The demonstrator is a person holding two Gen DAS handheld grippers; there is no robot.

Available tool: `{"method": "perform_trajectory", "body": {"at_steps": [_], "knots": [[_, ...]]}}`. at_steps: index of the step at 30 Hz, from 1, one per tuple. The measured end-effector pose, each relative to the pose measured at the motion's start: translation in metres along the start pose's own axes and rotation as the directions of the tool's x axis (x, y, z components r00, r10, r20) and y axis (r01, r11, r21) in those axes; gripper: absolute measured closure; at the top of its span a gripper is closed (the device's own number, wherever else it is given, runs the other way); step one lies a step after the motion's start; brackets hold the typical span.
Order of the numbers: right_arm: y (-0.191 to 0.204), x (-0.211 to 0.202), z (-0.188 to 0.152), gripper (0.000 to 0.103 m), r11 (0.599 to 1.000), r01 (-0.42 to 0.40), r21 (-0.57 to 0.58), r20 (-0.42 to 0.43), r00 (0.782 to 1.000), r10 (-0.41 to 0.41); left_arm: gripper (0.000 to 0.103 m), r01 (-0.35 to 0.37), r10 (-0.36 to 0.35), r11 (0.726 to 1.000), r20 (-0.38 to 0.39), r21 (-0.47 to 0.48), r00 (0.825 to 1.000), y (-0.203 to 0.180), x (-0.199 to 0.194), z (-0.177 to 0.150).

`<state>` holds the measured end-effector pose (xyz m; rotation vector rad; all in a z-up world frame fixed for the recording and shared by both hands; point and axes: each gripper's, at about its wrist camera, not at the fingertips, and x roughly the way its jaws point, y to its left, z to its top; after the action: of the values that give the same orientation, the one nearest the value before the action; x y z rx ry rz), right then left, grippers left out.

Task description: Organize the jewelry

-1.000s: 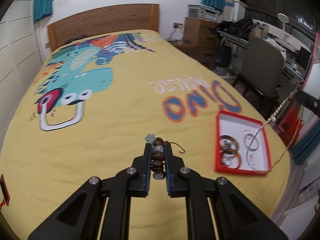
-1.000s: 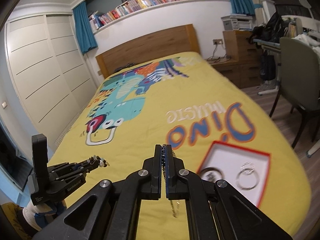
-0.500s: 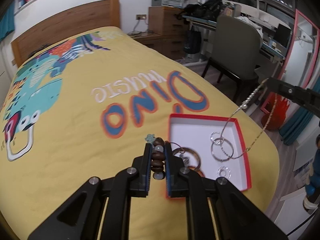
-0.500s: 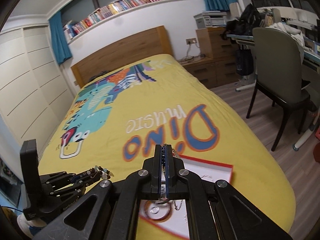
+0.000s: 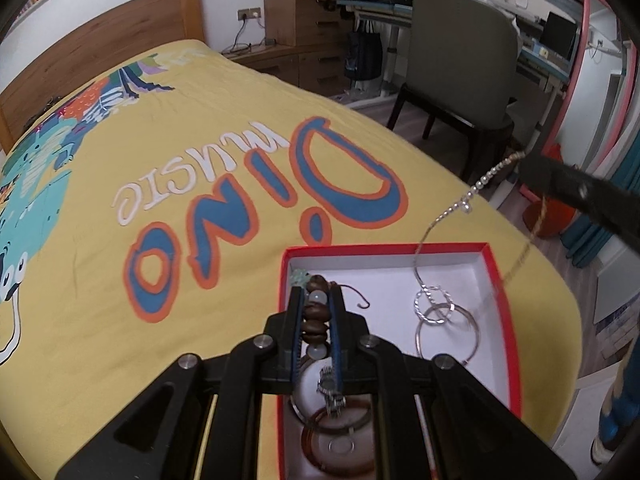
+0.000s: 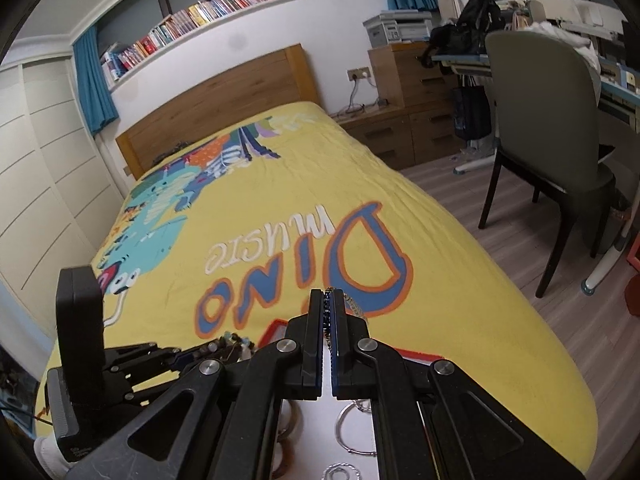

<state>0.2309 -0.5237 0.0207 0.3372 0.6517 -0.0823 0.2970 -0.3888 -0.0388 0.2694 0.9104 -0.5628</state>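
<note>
1. Low in the middle of the left wrist view, the left gripper [image 5: 317, 322] is clamping a brown beaded bracelet [image 5: 315, 317] over the near left part of the red-rimmed box [image 5: 505, 312].
2. At the right edge, the right gripper [image 5: 524, 162] is pinching a thin chain necklace [image 5: 448, 214], which is hanging into the box beside silver rings [image 5: 434, 306].
3. Underneath, the box is sitting on the yellow bedspread [image 5: 200, 240].

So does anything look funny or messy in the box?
Nothing is spilled or broken. One odd thing: the thin silver bead chain hangs from the right claw and trails down onto the silver rings in the red-rimmed white box, so it might snag.
</note>
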Motion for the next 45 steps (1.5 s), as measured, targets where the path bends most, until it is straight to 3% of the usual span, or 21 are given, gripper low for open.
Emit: {"method": "perform_trajectory", "body": {"at_steps": [11,21,23,26,27,36,45], "knots": [[-0.038,0.047,-0.048,0.1,0.997,0.073,0.036,-0.13,0.989,-0.068,0.092,-0.023,0.024,1.0,-0.115,0.005,0.993,-0.003,0.059,-0.01],[-0.043,0.058,-0.069,0.097,0.994,0.108,0.02,-0.178,0.979,-0.103,0.091,-0.017,0.018,1.0,-0.15,0.003,0.989,-0.004,0.065,-0.017],[-0.045,0.058,-0.071,0.097,0.993,0.119,0.022,-0.182,0.977,-0.113,0.088,-0.017,0.018,1.0,-0.147,0.007,0.989,-0.005,0.062,-0.017],[-0.046,0.054,-0.072,0.085,0.992,0.124,0.025,-0.186,0.976,-0.118,0.074,-0.022,0.022,1.0,-0.136,0.005,0.99,-0.005,0.054,-0.016],[-0.045,0.053,-0.072,0.08,0.992,0.127,0.022,-0.185,0.975,-0.121,0.073,-0.018,0.018,1.0,-0.131,-0.002,0.991,-0.005,0.05,-0.017],[-0.03,0.024,-0.076,0.074,0.995,0.1,0.023,-0.159,0.983,-0.095,0.07,-0.041,0.038,0.999,-0.099,-0.035,0.994,-0.003,-0.001,-0.031],[-0.004,-0.013,-0.103,0.068,0.998,0.066,0.021,-0.185,0.981,-0.061,0.068,-0.107,0.102,0.992,-0.086,-0.059,0.991,0.006,-0.067,-0.075]]}}
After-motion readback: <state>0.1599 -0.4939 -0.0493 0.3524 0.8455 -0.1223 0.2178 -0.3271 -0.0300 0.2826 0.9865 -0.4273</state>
